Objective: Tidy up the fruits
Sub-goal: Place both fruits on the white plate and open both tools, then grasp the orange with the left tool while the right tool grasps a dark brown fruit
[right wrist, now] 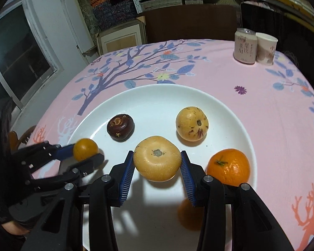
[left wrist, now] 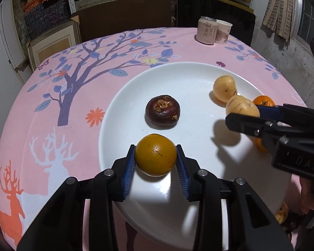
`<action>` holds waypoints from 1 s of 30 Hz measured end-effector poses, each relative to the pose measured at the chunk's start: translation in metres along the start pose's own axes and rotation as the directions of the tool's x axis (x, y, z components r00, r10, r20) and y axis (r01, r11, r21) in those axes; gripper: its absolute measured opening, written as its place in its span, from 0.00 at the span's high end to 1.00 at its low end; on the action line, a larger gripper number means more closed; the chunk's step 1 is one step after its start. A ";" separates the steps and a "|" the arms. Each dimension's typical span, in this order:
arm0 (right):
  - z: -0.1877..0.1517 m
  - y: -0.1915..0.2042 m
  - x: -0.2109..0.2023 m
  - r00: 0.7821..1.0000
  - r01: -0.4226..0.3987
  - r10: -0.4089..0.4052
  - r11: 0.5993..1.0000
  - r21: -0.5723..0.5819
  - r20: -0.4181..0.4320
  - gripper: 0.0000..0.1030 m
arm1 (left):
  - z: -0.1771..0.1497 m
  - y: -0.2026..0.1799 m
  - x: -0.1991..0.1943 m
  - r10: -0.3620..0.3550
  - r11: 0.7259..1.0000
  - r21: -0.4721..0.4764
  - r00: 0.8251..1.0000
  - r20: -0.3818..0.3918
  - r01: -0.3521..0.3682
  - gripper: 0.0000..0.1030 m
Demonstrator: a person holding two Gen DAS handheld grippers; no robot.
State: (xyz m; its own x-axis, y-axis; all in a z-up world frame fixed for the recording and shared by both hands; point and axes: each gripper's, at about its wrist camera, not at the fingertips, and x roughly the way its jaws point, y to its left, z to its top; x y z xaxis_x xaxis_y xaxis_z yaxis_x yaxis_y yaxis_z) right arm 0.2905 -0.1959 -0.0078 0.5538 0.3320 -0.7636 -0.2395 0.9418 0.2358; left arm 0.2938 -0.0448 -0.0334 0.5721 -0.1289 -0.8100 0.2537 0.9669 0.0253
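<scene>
My left gripper (left wrist: 156, 156) is shut on a small yellow-orange citrus fruit (left wrist: 156, 154), held over the near-left part of a large white plate (left wrist: 178, 69). On the plate lie a dark brown round fruit (left wrist: 162, 112), a pale yellow fruit (left wrist: 224, 87) and a tangerine (left wrist: 263, 101). My right gripper (right wrist: 157, 161) is shut on a pale yellow round fruit (right wrist: 157, 158) above the plate (right wrist: 157, 92). In the right wrist view the tangerine (right wrist: 228, 166) sits just right of it, with the left gripper (right wrist: 88, 152) at the left.
A pink can (left wrist: 206, 32) and a paper cup (left wrist: 223, 32) stand at the table's far right. Another orange fruit (right wrist: 188, 215) lies blurred below the right gripper. The pink patterned tablecloth (left wrist: 73, 104) covers the table. Shelves, boxes and a dark chair stand behind.
</scene>
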 end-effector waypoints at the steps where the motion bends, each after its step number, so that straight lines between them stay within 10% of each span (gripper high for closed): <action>1: 0.001 -0.001 0.000 1.000 0.005 -0.005 1.000 0.006 0.007 0.56 | 0.000 0.000 0.002 -0.005 1.000 0.003 1.000 0.001 0.005 0.63; 6: 0.003 0.002 -0.018 0.998 -0.002 0.001 1.000 0.014 0.059 0.40 | -0.003 -0.004 -0.017 0.005 1.000 0.007 0.998 0.056 -0.005 0.31; 13: -0.022 0.011 -0.082 0.990 -0.066 0.062 0.997 0.029 0.127 0.36 | -0.032 -0.009 -0.093 -0.056 0.998 0.018 0.980 0.189 0.053 0.30; 21: -0.128 0.015 -0.156 0.975 -0.126 0.103 0.986 0.110 0.196 0.25 | -0.130 -0.026 -0.188 -0.194 0.981 0.068 0.943 0.270 0.182 0.14; 30: -0.216 0.019 -0.175 0.984 -0.045 0.015 0.986 0.162 0.180 0.24 | -0.202 -0.062 -0.166 -0.110 0.991 0.095 0.987 0.116 0.099 0.13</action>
State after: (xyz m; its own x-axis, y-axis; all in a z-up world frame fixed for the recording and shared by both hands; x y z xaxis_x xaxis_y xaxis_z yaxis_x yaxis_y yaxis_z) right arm 0.0171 -0.2473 0.0009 0.6848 0.3501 -0.6392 -0.1319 0.9221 0.3637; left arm 0.0257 -0.0387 -0.0189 0.6275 -0.2587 -0.7344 0.3819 0.9242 0.0008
